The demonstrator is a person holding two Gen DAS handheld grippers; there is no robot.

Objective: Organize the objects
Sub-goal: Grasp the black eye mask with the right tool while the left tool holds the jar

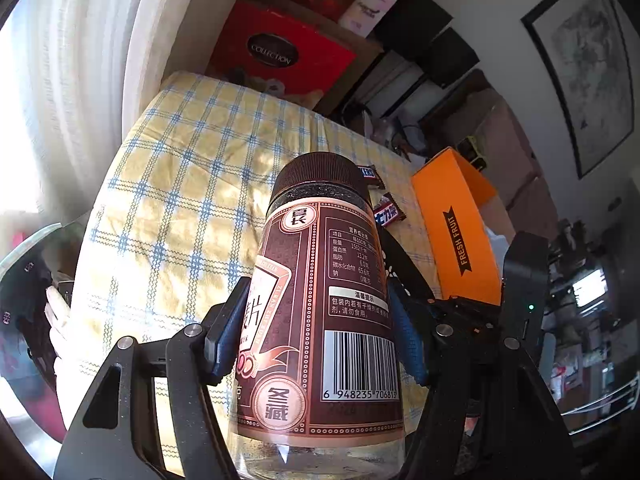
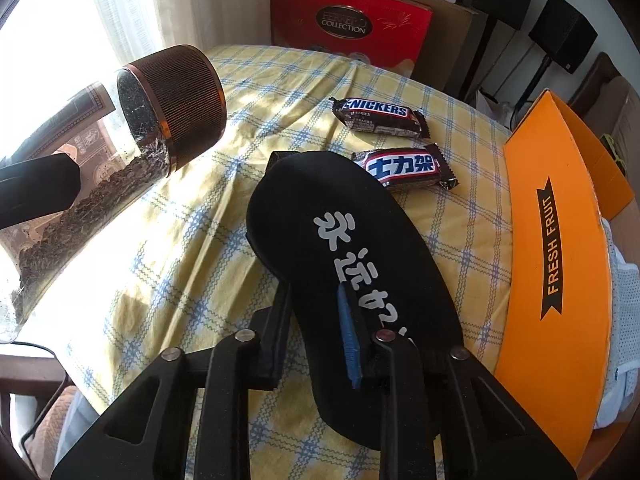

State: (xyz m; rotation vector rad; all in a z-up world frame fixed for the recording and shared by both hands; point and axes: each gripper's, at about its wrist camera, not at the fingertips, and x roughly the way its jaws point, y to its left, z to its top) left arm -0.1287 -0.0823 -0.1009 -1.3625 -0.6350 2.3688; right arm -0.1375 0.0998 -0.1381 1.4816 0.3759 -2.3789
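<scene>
left jaws clamp a jar (image 1: 320, 300) of dark flakes; right jaws pinch a black eye mask (image 2: 352, 248).

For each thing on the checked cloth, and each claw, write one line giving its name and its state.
Jar: lid on, held off the cloth, tilted.
Left claw: shut on the jar.
Black eye mask: pinched at one edge.
Right claw: shut on the black eye mask.
Two Snickers bars: wrapped, lying flat.
Orange box: open.
</scene>
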